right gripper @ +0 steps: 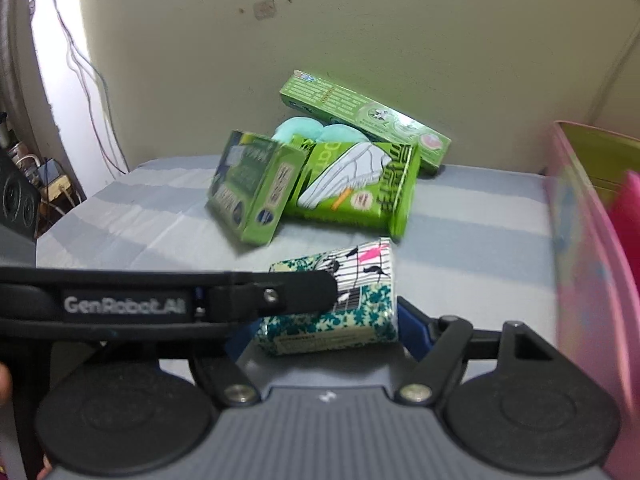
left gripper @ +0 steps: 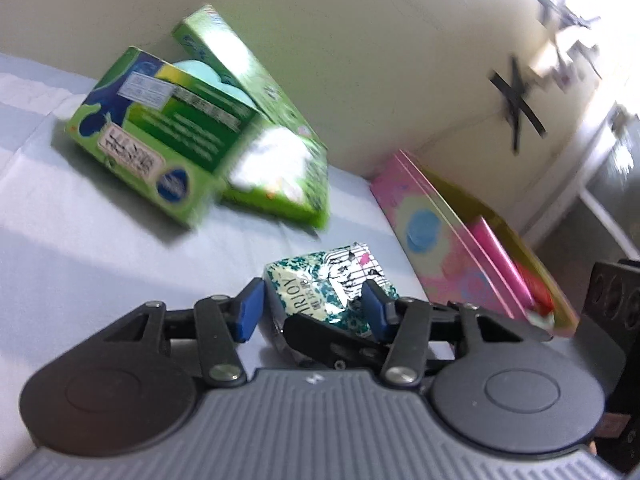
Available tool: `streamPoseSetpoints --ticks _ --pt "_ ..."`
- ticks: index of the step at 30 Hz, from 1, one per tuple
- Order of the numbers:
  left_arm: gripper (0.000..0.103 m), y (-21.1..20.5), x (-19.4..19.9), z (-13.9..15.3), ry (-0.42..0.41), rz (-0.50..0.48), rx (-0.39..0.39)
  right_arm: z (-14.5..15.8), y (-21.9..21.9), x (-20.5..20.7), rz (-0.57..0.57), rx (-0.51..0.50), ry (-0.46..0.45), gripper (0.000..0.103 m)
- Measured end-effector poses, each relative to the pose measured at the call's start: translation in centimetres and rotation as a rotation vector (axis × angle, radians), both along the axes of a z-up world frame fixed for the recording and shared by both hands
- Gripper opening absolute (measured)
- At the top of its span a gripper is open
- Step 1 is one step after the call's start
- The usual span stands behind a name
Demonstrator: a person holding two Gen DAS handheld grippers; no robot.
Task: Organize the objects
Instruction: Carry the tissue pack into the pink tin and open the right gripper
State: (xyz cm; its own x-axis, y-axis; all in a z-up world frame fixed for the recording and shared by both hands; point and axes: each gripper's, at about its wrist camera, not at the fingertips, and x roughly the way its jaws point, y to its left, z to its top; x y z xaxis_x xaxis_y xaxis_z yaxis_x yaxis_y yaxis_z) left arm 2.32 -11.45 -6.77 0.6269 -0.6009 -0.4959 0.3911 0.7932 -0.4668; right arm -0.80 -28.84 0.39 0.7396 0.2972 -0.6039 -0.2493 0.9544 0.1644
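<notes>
Nearest to you, both grippers meet at the same tissue pack (left gripper: pixel 324 292), the small teal-and-white patterned one lying on the pale blue striped table (left gripper: pixel 100 240).

Your left gripper (left gripper: pixel 310 308) has its blue pads set wide. The left pad (left gripper: pixel 250 312) stands just beside the pack's near corner, and the right pad (left gripper: pixel 374 308) lies against its other side. Motion blur keeps you from telling whether it is really gripping. A black finger of your right gripper crosses low in front of the pack in this view.

The right wrist view shows what the left cannot: your left gripper's black finger, marked GenRobot.AI, reaches in from the left edge and overlaps the pack (right gripper: pixel 340 300) on its upper left face. Your right gripper (right gripper: pixel 320 336) sits wide apart around the pack. Its right blue pad (right gripper: pixel 416 332) is just at the pack's right end, but the other finger is hidden behind the crossing finger, so you cannot tell whether this one has hold of it.

To the right, near the pack, the pink storage box (left gripper: pixel 460 240) stands with its open top showing a pink item inside; only the left wrist view shows its flowered front.

Farther back, three green boxes huddle near the wall: the green carton (right gripper: pixel 252 188) tilted at the front, the shoe-print box (right gripper: pixel 356 184) beside it, and the long green box (right gripper: pixel 360 116) leaning behind. A mint-coloured object (right gripper: pixel 296 132) peeks out between them.
</notes>
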Motion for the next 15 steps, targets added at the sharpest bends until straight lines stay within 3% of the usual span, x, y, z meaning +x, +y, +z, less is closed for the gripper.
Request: streamPoseSetpoints --ticks 2,7,12,15 --pt "0.054 -1.3 -2.8 0.4 -0.031 -0.026 0.054 -0.1 -0.4 -2.7 -0.012 0.001 -0.005 0.073" --pt "0.054 -3.4 -8.6 0.6 -0.012 -0.124 0.046 0.0 -2.5 -10.4 -0.075 -0.003 -0.035 0.073" --pt "0.054 -8.4 -11.3 1.2 -0.022 -0.244 0.075 0.1 -6.3 -15.9 -0.208 0.029 -0.081 0.073" --pt "0.055 -11.6 -11.6 3.5 -0.083 -0.302 0.066 2.3 -8.8 -17.6 -0.280 0.012 -0.180 0.073"
